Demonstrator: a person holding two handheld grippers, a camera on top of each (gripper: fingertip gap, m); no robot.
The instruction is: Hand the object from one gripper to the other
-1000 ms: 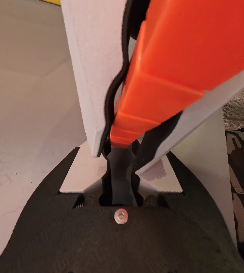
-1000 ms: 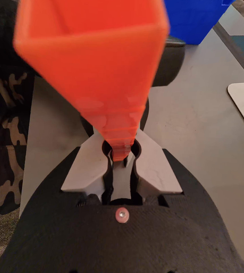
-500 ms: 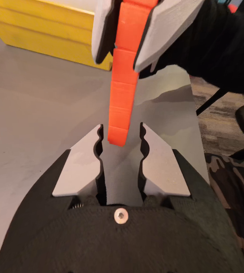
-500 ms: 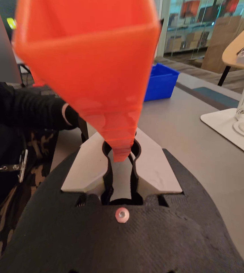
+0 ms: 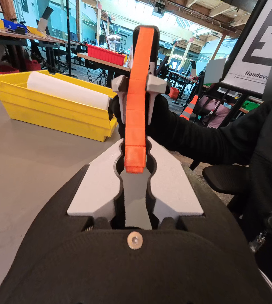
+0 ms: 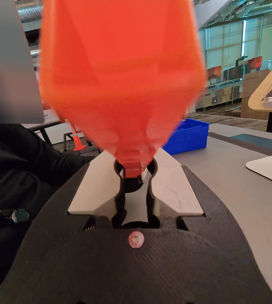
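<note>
The orange object [image 6: 120, 79] is motion-blurred, its top cut off by the frame.

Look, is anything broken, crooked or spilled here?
Nothing stands out. The orange bin looks whole, held in the air by the right gripper, its lower edge between the left gripper fingers.

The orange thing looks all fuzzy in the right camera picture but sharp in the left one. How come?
In the right wrist view the orange object sits very close to the lens, fills the frame and is smeared, out of focus or moving; the right gripper under it is sharper. In the left wrist view it stands farther off, so its stepped edge is crisp between the left gripper fingers.
</note>
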